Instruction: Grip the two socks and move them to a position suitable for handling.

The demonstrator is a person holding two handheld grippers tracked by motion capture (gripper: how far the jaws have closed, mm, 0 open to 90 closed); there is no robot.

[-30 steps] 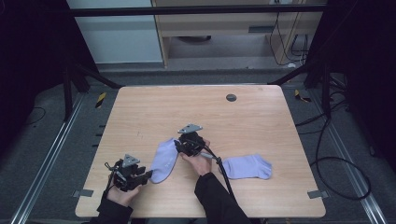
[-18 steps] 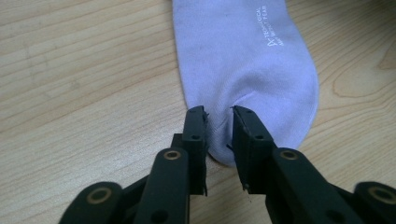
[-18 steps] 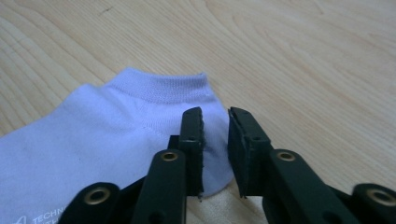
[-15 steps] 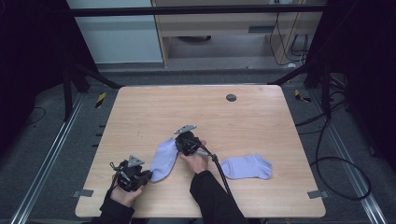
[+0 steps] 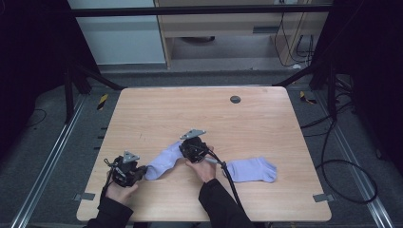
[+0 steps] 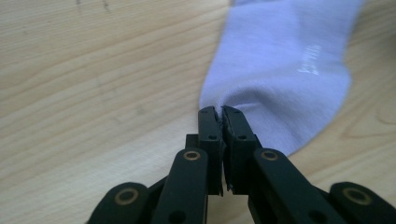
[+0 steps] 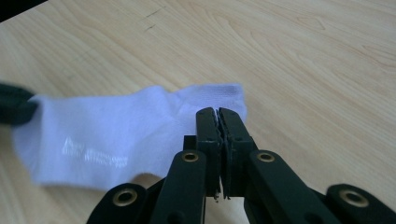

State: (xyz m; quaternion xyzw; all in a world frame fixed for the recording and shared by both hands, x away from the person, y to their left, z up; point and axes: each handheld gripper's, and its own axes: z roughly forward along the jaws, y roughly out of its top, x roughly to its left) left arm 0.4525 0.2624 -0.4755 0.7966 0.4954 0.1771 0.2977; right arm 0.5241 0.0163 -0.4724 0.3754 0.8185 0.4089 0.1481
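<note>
A pale lavender sock [image 5: 165, 159] lies stretched on the wooden table [image 5: 199, 114] between my two grippers. My left gripper [image 5: 141, 171] is near the front left edge, and in the left gripper view its jaws [image 6: 219, 113] are shut on the sock's [image 6: 289, 70] rounded end. My right gripper [image 5: 184, 152] is at the sock's other end. In the right gripper view it [image 7: 218, 113] is shut on the sock [image 7: 121, 126] near the ribbed cuff, and faint printed lettering shows on the fabric. A second matching sock [image 5: 252, 169] lies flat to the right.
A small dark round disc [image 5: 235, 99] is set in the table's far side. The right gripper's cable [image 5: 228, 175] trails back across the table front. Dark frame rails [image 5: 52, 156] and floor cables [image 5: 342, 156] surround the table.
The right gripper has drifted slightly toward the near edge with its end of the sock. The left gripper has barely moved. Both stay shut on the sock.
</note>
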